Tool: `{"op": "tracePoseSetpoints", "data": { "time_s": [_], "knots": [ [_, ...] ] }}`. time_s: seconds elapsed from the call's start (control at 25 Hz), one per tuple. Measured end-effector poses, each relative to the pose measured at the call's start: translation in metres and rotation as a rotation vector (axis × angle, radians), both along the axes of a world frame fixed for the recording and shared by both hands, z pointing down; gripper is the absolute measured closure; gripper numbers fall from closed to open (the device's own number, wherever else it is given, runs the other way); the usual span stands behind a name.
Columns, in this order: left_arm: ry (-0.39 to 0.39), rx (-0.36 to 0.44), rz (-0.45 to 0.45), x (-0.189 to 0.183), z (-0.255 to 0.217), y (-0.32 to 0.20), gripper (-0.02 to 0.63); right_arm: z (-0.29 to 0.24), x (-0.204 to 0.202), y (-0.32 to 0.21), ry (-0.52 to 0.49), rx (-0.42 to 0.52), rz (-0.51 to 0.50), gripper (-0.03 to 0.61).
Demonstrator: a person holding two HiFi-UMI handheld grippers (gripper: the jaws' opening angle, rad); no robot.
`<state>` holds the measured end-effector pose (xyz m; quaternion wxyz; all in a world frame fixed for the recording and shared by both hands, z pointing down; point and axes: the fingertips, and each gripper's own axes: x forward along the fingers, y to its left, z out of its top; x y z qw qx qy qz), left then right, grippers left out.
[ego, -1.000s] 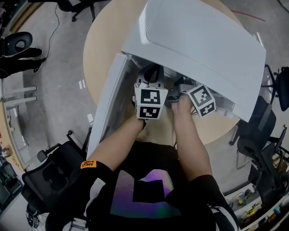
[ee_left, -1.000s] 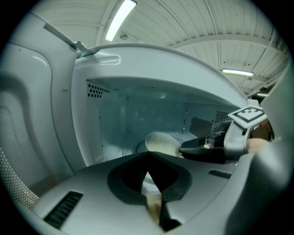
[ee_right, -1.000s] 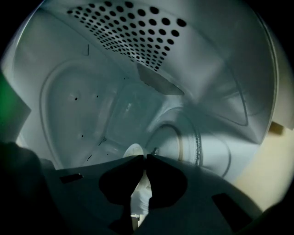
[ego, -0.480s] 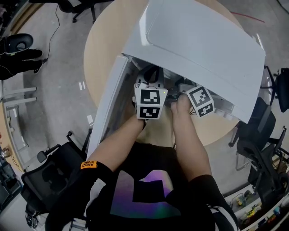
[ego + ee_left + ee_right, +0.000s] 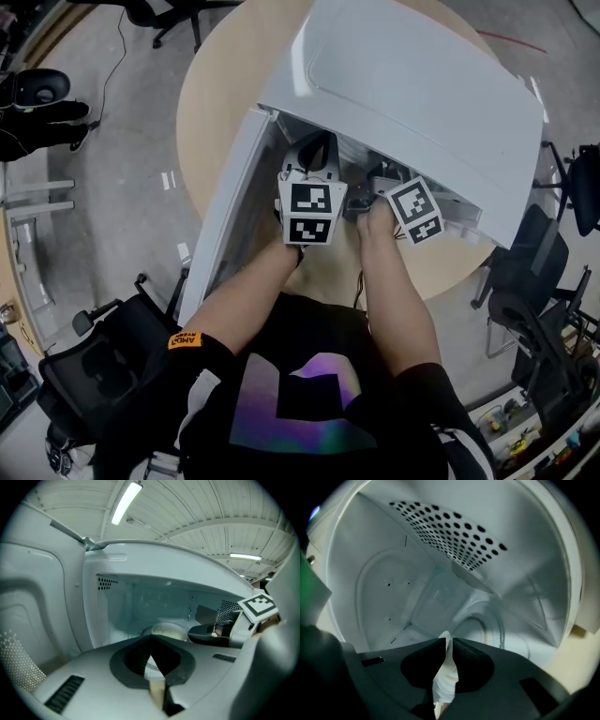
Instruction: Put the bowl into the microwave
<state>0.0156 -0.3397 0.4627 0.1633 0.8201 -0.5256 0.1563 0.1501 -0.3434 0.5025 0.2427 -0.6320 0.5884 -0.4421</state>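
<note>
Barely shifted: right claw (image 5: 449, 644) pinches bowl (image 5: 166, 631) inside microwave (image 5: 422, 94); left claw (image 5: 150, 639) pressed together. Thin rim grip could slip.

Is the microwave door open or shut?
Open. The white microwave has its door swung out to the left, leaving the cavity exposed.

head: steeply down over microwave (image 5: 403, 103) | gripper views: close, sharing cavity (image 5: 417, 592)

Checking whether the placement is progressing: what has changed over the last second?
Nothing visibly moved: the left gripper and right gripper sit where they were in the mouth of the open white microwave, the right one shut on the rim of the round white bowl. Only the head camera shifted slightly.
</note>
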Motion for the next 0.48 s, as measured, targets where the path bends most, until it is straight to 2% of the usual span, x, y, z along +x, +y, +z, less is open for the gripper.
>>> {"op": "tracePoseSetpoints", "data": {
  "time_s": [0.28,0.48],
  "knots": [
    [0.012,0.03,-0.014,-0.001,-0.014,0.016,0.568,-0.013,0.005,0.025,0.08,0.017,-0.056,0.541],
    [0.027,0.049,-0.019,-0.003,-0.03,0.038,0.568,-0.038,-0.007,0.051,0.215,0.063,-0.182,0.541]
  ]
}}
